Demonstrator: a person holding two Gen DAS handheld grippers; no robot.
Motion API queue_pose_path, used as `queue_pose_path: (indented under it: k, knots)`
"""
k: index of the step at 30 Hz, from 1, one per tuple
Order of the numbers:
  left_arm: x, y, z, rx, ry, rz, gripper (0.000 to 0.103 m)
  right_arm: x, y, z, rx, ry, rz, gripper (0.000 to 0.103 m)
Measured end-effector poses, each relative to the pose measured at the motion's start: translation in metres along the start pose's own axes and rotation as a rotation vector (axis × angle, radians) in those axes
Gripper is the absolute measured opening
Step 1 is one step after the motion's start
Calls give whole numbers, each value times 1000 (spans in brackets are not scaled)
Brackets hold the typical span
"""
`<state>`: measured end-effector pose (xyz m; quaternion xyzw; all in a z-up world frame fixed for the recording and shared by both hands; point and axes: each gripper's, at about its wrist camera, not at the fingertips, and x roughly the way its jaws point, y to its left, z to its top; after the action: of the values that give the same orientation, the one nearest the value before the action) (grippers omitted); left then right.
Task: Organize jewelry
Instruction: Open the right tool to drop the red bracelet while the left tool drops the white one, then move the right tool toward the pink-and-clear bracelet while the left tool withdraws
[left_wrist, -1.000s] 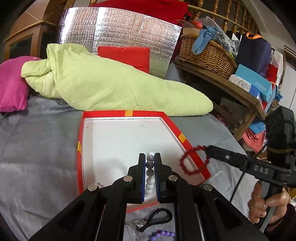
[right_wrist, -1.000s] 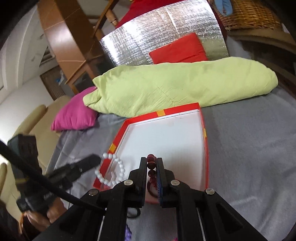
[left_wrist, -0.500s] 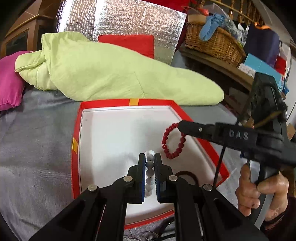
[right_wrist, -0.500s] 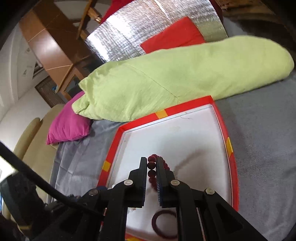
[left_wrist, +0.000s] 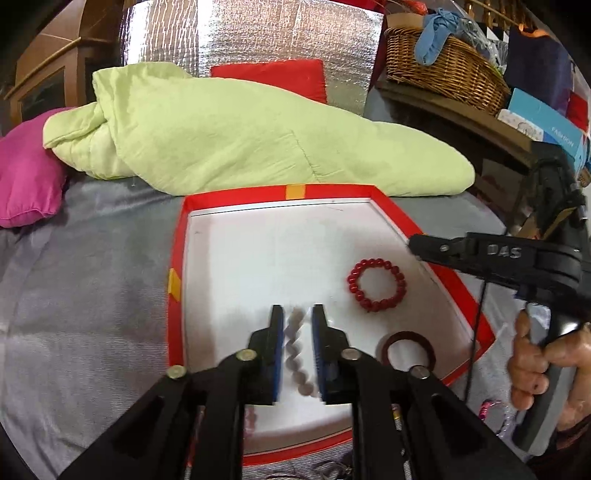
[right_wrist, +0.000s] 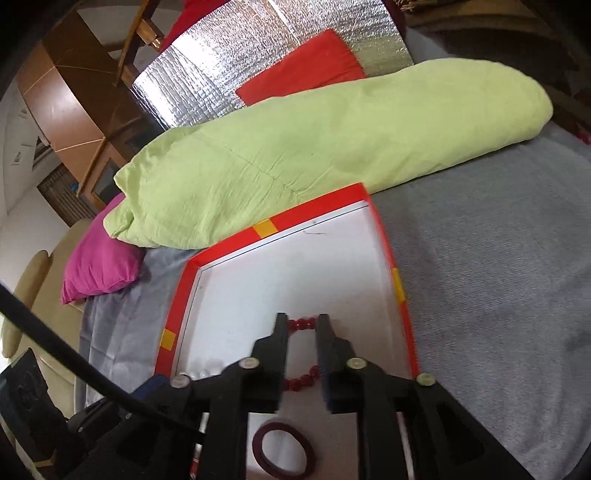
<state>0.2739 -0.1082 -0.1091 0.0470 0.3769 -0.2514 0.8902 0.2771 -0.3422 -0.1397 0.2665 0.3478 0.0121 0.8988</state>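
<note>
So both hand-held grippers hang spread open, gripping nothing, over the red tray (left_wrist: 176, 258): pale bead bracelet (left_wrist: 298, 354) dropping beside the red bead bracelet (left_wrist: 376, 285), best kept untangled.

Black left gripper (left_wrist: 298, 325) and right gripper (right_wrist: 301, 332) have blue-lined jaws, silver screws, raised "DAS" lettering.

Two bead bracelets (left_wrist: 376, 285) (left_wrist: 298, 350), one bangle (left_wrist: 409, 350), one tray (left_wrist: 176, 258).

Your left gripper (left_wrist: 297, 314) gapes around blurred pale beads (left_wrist: 298, 354) above the tray (left_wrist: 176, 258); red bracelet (left_wrist: 376, 285) lies flat.
</note>
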Motion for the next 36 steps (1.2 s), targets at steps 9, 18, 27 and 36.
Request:
queue_pose_path:
  k: [9,18,27,36]
  knots:
    - [-15,20,-2,-18,-25,117,58,-23,-1,-4,-44,-11,-30,21]
    - [-18,29,-11,-12,21,234,64,-40,-1,-10,-47,-8,-48,33]
    - [-28,21,-21,34,24,298,67,-56,2,-16,-72,-20,-56,35]
    - [-48,24,-32,5,15,295,68,-62,-4,-24,-58,-10,-66,35]
